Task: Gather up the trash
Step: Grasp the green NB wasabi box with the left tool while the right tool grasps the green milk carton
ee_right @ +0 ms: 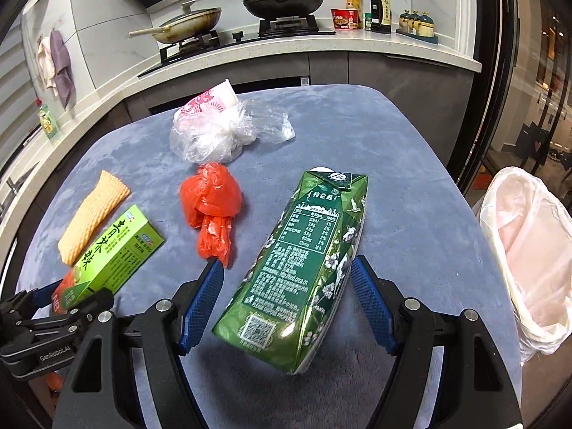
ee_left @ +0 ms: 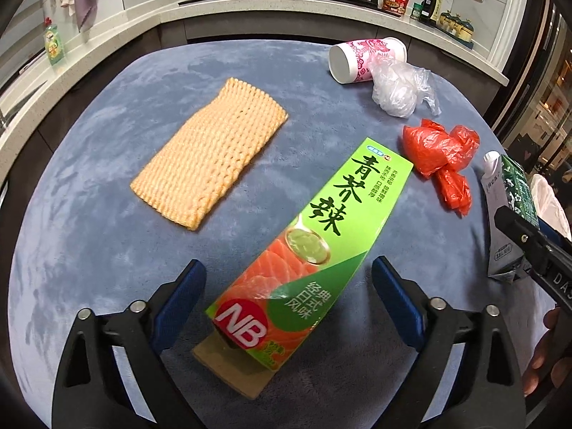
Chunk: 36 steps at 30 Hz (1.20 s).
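A green wasabi box [ee_left: 304, 250] lies on the blue-grey tablecloth [ee_left: 89, 214], its near end between the fingers of my left gripper [ee_left: 287, 286], which is open around it. A dark green milk carton [ee_right: 307, 257] lies between the fingers of my right gripper [ee_right: 286, 293], also open; the pads do not touch it. An orange foam net [ee_left: 211, 157], a red plastic bag [ee_left: 439, 157], a clear plastic bag [ee_left: 400, 89] and a pink-and-white paper cup [ee_left: 361, 57] lie farther out. The box [ee_right: 111, 254] and left gripper [ee_right: 46, 321] also show in the right wrist view.
A bin lined with a white bag [ee_right: 529, 250] stands off the table's right edge. Behind the table runs a kitchen counter [ee_right: 286, 50] with a stove, pans, bottles and a noodle cup. The red bag [ee_right: 211, 207] lies just left of the carton.
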{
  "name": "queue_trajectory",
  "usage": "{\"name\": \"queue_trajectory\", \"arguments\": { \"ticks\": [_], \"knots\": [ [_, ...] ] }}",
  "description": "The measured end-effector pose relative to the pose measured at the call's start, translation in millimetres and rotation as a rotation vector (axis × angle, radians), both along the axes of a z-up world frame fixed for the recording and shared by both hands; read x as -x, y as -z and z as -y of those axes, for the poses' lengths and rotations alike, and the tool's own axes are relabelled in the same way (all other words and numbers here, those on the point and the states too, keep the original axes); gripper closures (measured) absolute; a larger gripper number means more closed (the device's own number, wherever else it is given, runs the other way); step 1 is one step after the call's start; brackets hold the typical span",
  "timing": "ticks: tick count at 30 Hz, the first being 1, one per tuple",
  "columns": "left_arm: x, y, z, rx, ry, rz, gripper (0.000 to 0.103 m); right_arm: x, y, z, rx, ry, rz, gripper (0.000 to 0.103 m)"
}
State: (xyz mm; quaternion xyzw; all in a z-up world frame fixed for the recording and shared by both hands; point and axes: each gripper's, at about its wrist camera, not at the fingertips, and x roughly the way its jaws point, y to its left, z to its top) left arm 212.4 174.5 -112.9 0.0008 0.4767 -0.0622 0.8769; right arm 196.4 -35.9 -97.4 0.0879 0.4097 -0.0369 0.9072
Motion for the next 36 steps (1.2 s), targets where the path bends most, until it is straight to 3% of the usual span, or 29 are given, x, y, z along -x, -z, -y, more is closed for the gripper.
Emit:
{"name": "queue_trajectory", "arguments": {
  "ticks": [6,11,13,21,30,32,36],
  "knots": [
    [2.5,-2.7,5.2,0.015,0.005,-0.002,0.036,2.5,3.4,9.4,-0.023,0.006,-0.006,0.034],
    [8.1,-6.4,14.4,0.031,0.014,-0.013,0.047,9.3,-0.4,13.9,-0.019,-0.002,0.000,0.048],
    [11.6,-7.7,21.1,0.032,0.023,-0.022,0.065,12.6,-1.9,18.3,-0.025,0.002,0.002,0.051],
    [24.3,-16.6,43.8,0.031,0.041,-0.014,0.065,31.9,-9.7,43.4,-0.049,0.031,0.023,0.053],
    [39.8,-49.3,80.8,0.059,0.102,0.034,0.065,56.9,-35.9,77.5,-0.058,0.076,0.100,0.059],
    [42.7,-54.7,91.1,0.062,0.120,0.040,0.065,60.9,-40.5,87.8,-0.067,0.084,0.104,0.103],
    [49.3,-62.6,110.5,0.066,0.152,0.049,0.065,63.3,-36.2,103.9,-0.094,0.076,0.064,0.102]
  ]
}}
